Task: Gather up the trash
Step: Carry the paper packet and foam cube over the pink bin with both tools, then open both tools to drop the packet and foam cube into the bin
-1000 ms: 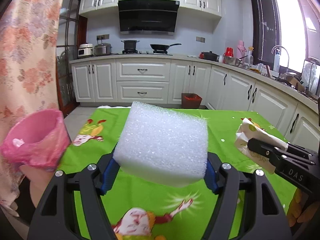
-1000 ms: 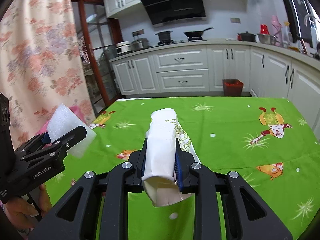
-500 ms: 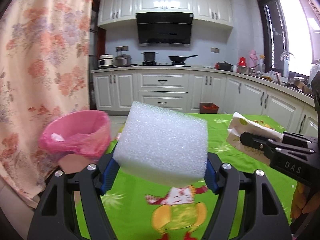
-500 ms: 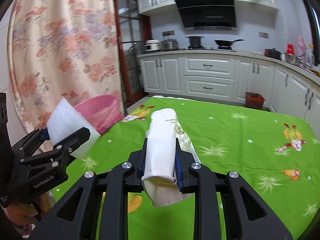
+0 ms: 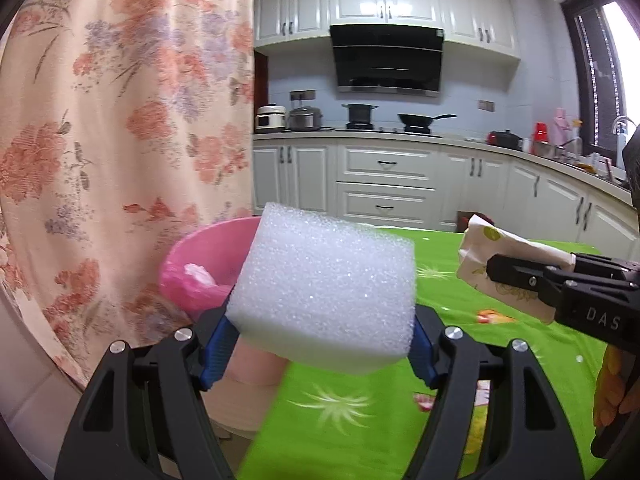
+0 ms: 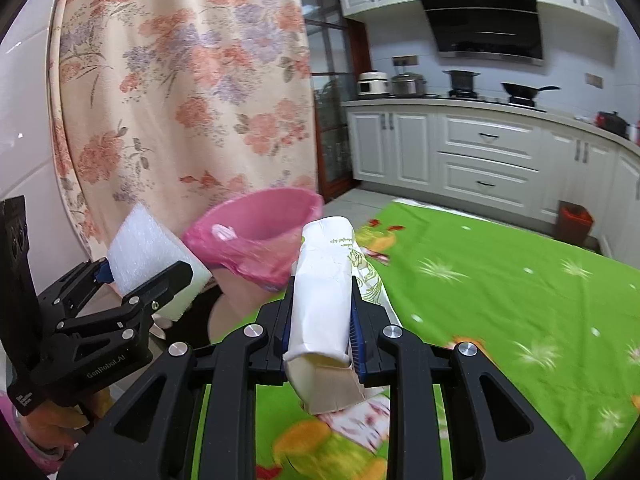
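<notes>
Pink bin (image 5: 208,264) nearer (seemingly) both grippers.

Left tool (image 5: 320,344) clamps white foam block (image 5: 326,288) before pink-lined bin (image 5: 200,264).

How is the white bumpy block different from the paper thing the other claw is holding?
The foam block is chunky and boxy; the paper carton is narrow and squashed flat. The foam block is plain white with a bubbly surface; the paper carton is smooth with printed drawings and writing. The left gripper grips the foam block; the right gripper pinches the paper carton. Both are held up near the pink-lined bin.
</notes>
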Action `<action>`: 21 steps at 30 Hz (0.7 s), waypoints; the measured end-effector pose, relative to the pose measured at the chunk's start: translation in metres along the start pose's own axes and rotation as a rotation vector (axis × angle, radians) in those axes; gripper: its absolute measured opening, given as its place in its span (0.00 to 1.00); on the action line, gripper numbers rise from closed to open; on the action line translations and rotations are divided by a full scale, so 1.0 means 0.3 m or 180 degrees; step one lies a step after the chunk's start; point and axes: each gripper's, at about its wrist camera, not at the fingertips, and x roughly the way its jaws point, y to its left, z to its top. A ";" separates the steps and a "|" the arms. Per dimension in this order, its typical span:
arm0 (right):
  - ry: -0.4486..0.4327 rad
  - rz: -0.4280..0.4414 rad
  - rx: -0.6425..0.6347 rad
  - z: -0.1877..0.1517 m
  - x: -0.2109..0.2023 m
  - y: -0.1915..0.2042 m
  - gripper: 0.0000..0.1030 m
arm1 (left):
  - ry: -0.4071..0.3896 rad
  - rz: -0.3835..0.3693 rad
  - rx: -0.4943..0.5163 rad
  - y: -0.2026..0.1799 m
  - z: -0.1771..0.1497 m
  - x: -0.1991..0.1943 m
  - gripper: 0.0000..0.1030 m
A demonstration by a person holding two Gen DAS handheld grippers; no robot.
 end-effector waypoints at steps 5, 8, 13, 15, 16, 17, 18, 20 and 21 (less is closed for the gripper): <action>-0.0017 0.0239 -0.0037 0.075 0.108 0.037 0.22 | -0.0024 0.0156 0.0073 0.091 0.058 0.059 0.67; -0.0037 0.0358 -0.0061 0.125 0.170 0.054 0.23 | -0.0053 0.0224 0.0087 0.132 0.096 0.092 0.67; -0.0024 0.0536 -0.0114 0.216 0.289 0.071 0.23 | -0.0047 0.0318 0.0032 0.210 0.154 0.183 0.67; -0.0018 0.0577 -0.0112 0.246 0.329 0.072 0.23 | -0.0032 0.0360 -0.0002 0.237 0.167 0.221 0.67; -0.0009 0.0603 -0.0115 0.264 0.358 0.073 0.23 | -0.0024 0.0373 -0.0016 0.246 0.171 0.235 0.67; 0.0008 0.0639 -0.0120 0.279 0.387 0.074 0.23 | -0.0006 0.0387 -0.0036 0.260 0.175 0.258 0.67; 0.0022 0.0656 -0.0125 0.288 0.406 0.074 0.23 | 0.0006 0.0395 -0.0052 0.270 0.178 0.273 0.67; 0.0060 0.0694 -0.0165 0.312 0.459 0.080 0.23 | 0.0027 0.0418 -0.0101 0.297 0.186 0.314 0.67; 0.0076 0.0718 -0.0212 0.324 0.488 0.087 0.23 | 0.0039 0.0440 -0.0126 0.314 0.191 0.340 0.67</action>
